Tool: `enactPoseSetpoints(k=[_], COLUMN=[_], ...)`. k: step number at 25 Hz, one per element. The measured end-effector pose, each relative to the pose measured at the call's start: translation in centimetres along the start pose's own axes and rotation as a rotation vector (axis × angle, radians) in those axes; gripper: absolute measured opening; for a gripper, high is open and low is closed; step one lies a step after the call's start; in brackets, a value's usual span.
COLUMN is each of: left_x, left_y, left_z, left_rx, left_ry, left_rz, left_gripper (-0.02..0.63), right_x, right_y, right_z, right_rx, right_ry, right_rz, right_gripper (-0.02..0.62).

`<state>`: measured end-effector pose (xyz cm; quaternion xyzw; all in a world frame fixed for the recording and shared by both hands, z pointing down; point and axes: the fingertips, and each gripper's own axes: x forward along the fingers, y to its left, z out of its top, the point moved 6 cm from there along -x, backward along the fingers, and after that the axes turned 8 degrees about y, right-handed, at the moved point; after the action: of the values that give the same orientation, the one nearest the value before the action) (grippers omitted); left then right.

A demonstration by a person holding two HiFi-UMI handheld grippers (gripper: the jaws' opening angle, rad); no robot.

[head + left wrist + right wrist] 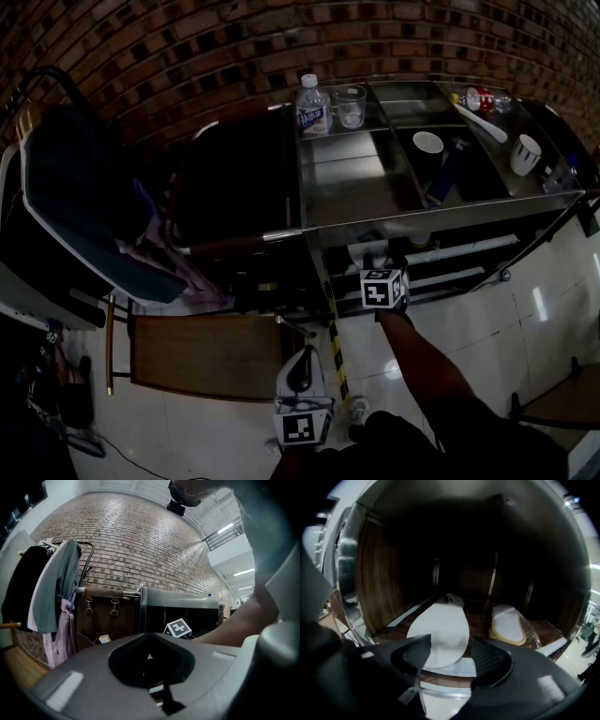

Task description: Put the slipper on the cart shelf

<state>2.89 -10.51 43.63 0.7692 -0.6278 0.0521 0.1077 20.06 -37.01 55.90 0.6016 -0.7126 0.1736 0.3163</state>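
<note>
The left gripper [302, 364], at six o'clock in the head view, has its jaws together and empty. The right gripper [444, 652] has its jaws apart around the white slipper [440, 630], which lies flat on the cart shelf [480, 618] with a wrapped slipper [506, 625] at its three o'clock. Placement looks done; only withdrawal is left.

A dark brick wall [187, 56] backs glossy white floor tiles [553, 291] and hanging clothes [56, 588].
</note>
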Motion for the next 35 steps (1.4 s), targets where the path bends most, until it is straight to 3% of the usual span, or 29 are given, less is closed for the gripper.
enactPoseSetpoints(k=[7, 13, 20, 25, 27, 31, 35], left_x=[-0.5, -0.8, -0.9, -1.1, -1.1, -0.9, -0.6], left_y=[0.0, -0.2, -0.4, -1.2, -1.3, -1.1, -1.6], left_z=[-0.4, -0.2, 0.9, 2.1, 2.2, 1.6, 1.8], left_rx=[-0.002, 0.0, 0.017, 0.02, 0.023, 0.002, 0.017], left_ry=[0.005, -0.005, -0.023, -0.048, -0.04, -0.017, -0.001], left_rz=[0.001, 0.0, -0.006, -0.022, -0.011, 0.018, 0.004], left_gripper=[0.015, 0.015, 0.015, 0.016, 0.015, 0.016, 0.017], right_x=[0.2, -0.4, -6.2, -12.3, -14.7, -18.7, -21.6], right_y=[-0.5, -1.2, -0.2, 0.9, 1.4, 2.0, 1.5], right_z=[-0.1, 0.6, 3.1, 2.4, 1.8, 0.6, -1.1], right_rx=[-0.003, -0.008, -0.019, -0.021, -0.016, -0.013, -0.017], right_ry=[-0.023, -0.026, -0.159, -0.223, -0.241, -0.28, -0.309], right_rz=[-0.024, 0.005, 0.064, 0.115, 0.148, 0.186, 0.159], right_gripper=[0.317, 0.378, 0.39, 0.381, 0.292, 0.22, 0.091])
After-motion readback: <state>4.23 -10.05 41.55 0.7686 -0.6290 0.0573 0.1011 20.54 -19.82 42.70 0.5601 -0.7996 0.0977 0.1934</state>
